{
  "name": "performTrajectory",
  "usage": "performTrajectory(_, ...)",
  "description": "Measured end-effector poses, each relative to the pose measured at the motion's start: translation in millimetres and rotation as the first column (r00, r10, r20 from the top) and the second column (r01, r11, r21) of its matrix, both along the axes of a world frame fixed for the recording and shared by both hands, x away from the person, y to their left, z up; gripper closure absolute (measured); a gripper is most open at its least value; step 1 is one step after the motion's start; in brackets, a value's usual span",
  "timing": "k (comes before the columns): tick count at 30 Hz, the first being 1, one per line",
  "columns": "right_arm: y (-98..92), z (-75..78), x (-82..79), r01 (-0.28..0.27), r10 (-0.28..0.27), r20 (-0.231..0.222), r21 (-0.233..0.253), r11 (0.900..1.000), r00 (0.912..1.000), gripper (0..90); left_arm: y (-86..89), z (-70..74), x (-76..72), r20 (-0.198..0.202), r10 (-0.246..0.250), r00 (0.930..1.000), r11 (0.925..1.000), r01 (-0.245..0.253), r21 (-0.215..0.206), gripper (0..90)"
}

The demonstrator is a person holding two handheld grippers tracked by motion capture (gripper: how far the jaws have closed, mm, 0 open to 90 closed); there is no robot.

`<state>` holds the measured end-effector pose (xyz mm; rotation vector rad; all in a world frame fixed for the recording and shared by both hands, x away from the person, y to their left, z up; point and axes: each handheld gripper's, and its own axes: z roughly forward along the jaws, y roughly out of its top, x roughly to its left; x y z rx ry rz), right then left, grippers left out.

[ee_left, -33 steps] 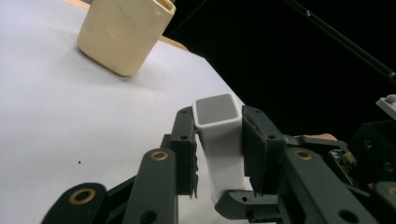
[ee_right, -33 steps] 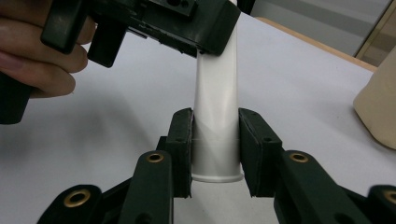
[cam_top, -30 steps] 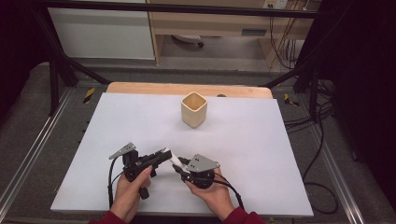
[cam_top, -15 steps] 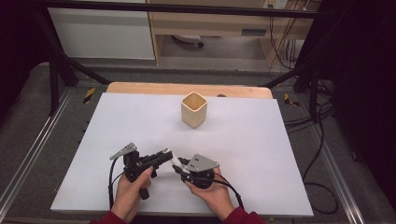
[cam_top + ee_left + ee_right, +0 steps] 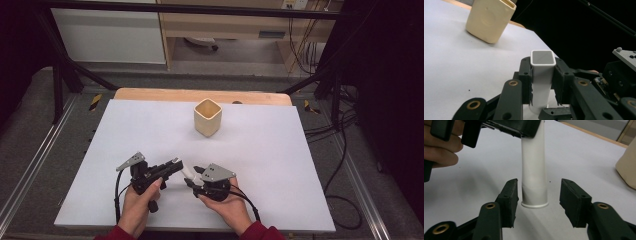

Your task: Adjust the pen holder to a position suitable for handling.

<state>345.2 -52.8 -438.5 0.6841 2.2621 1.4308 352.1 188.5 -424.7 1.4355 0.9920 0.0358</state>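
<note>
Both claws sit a little closer together now than they did half a second ago, and the white tube between them shows more clearly. Left claw (image 5: 176, 163) is shut tight on the white tube (image 5: 541, 82). In the left gripper view its two black jaws press on both flat sides of the tube, and the square open end of the tube pokes out past the jaw tips. Right claw (image 5: 539, 203) is open wide. In the right gripper view its two jaws stand one on each side of the round end of the tube (image 5: 534, 182), and there is a gap on both sides, so they do not touch it. That round end has a small rim and sits just between the open jaw tips. The other end of the tube goes up into the left claw, above and ahead of the right claw's jaws. In the high view the tube (image 5: 187, 171) lies between the two claws, and a person's hands (image 5: 140, 207) hold the claws from below. A tan cup (image 5: 207, 117) stands well ahead of both claws on the white table (image 5: 280, 165), far from the tube. In the left gripper view the cup (image 5: 490, 20) is up and to the left of the jaws.
</note>
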Motion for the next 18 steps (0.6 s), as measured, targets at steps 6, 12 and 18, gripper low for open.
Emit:
performTrajectory(6, -2.4, 0.5, 2.9, 0.029, -0.029, -0.02, 0.002, 1.0, 0.9994, 38.6, 3.6, 1.6, 0.3, 0.014, 0.024, 0.9996, 0.9996, -0.024, 0.012, 71.2)
performTrajectory(12, -4.6, 0.3, 6.4, 0.077, -0.077, -0.037, 0.002, 0.997, 0.9963, 26.9, 5.1, 3.1, 0.4, 0.027, 0.034, 0.999, 0.9991, -0.035, 0.023, 71.2)
performTrajectory(18, -9.6, 0.3, 10.8, 0.13, -0.129, -0.086, 0.011, 0.991, 0.9879, 10.1, 5.7, 4.3, 0.1, 0.037, 0.042, 0.9984, 0.9984, -0.043, 0.038, 71.2)
